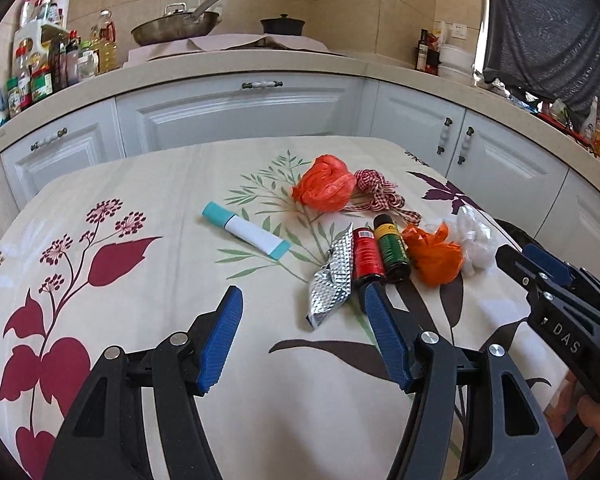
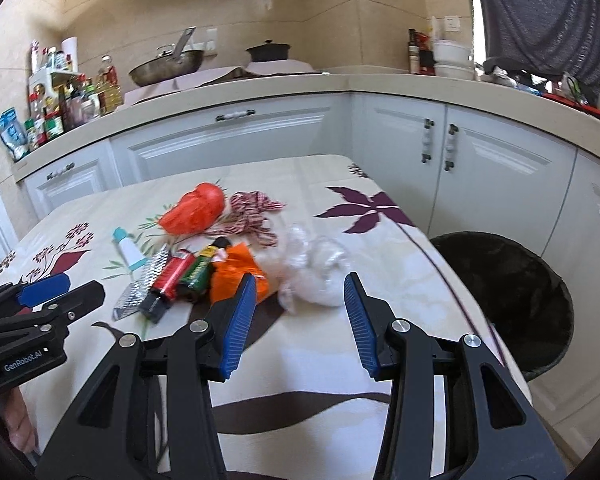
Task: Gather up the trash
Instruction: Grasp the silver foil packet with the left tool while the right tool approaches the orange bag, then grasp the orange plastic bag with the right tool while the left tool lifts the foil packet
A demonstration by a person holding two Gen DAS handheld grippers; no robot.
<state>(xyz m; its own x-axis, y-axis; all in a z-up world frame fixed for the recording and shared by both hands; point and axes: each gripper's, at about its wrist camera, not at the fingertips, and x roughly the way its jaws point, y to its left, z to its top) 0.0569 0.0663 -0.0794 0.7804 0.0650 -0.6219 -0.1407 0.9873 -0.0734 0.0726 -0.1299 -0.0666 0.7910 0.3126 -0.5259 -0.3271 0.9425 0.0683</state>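
Trash lies on a floral tablecloth (image 1: 148, 200): a red-orange plastic bag (image 1: 323, 184), a checked ribbon (image 1: 378, 194), a white and teal tube (image 1: 246, 230), a crumpled foil wrapper (image 1: 330, 280), a red bottle (image 1: 367, 254), a green bottle (image 1: 392, 250), an orange wrapper (image 1: 432, 256) and a clear plastic bag (image 1: 476, 242). My left gripper (image 1: 302, 300) hovers open just short of the foil and red bottle, nothing between its fingers. My right gripper (image 2: 300, 284) is open, empty, with the clear plastic bag (image 2: 320, 268) just beyond its tips.
A dark round bin (image 2: 512, 296) stands on the floor off the table's right edge. White cabinets (image 1: 236, 116) and a counter with a pan (image 1: 176, 26), pot and bottles ring the far side. A person's dark clothing (image 1: 548, 20) shows at top right.
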